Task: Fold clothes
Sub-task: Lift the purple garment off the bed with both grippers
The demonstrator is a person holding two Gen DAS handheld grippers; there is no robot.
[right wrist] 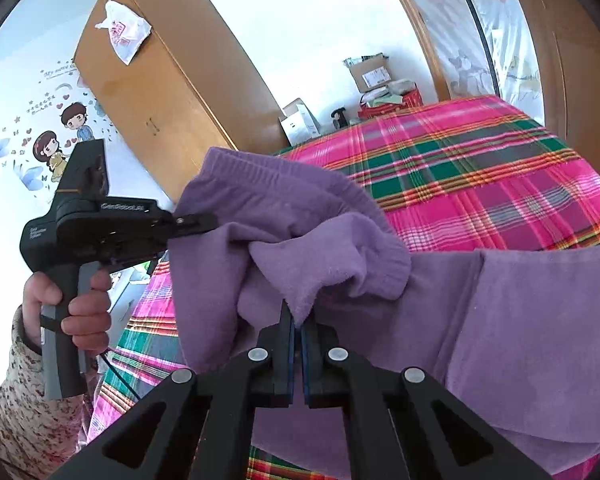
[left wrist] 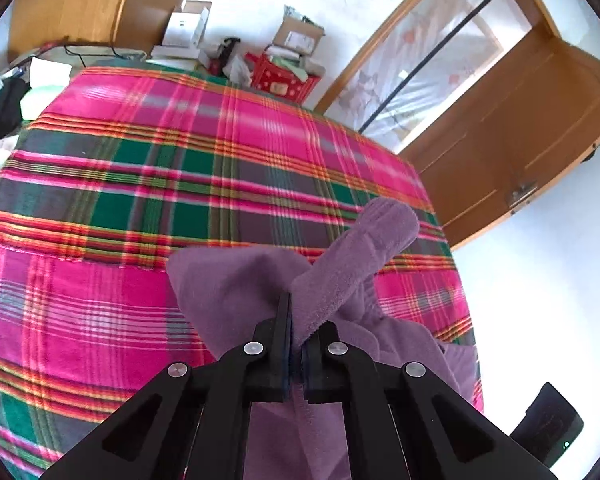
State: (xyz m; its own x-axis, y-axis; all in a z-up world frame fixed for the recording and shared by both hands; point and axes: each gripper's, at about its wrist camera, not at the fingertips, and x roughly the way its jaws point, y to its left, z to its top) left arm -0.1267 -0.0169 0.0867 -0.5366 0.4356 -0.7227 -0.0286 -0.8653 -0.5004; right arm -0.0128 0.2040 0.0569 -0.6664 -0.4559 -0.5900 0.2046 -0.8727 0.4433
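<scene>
A purple fleece garment [left wrist: 236, 292] hangs over the near edge of a bed covered by a pink, green and grey plaid blanket [left wrist: 140, 160]. My left gripper [left wrist: 296, 320] is shut on a fold of the purple cloth, and a rolled part of it sticks up to the right. In the right wrist view the same garment [right wrist: 520, 340] shows its gathered waistband. My right gripper [right wrist: 298, 322] is shut on an edge of it. The left gripper [right wrist: 204, 222], held by a hand [right wrist: 88, 312], pinches the cloth at the left.
Cardboard boxes [left wrist: 296, 36] and a red crate [left wrist: 284, 80] stand beyond the bed's far end. A wooden wardrobe [right wrist: 172, 80] is at the left, a wooden door [left wrist: 520, 140] and a glass sliding door [left wrist: 432, 64] at the right. The white floor [left wrist: 540, 300] lies right of the bed.
</scene>
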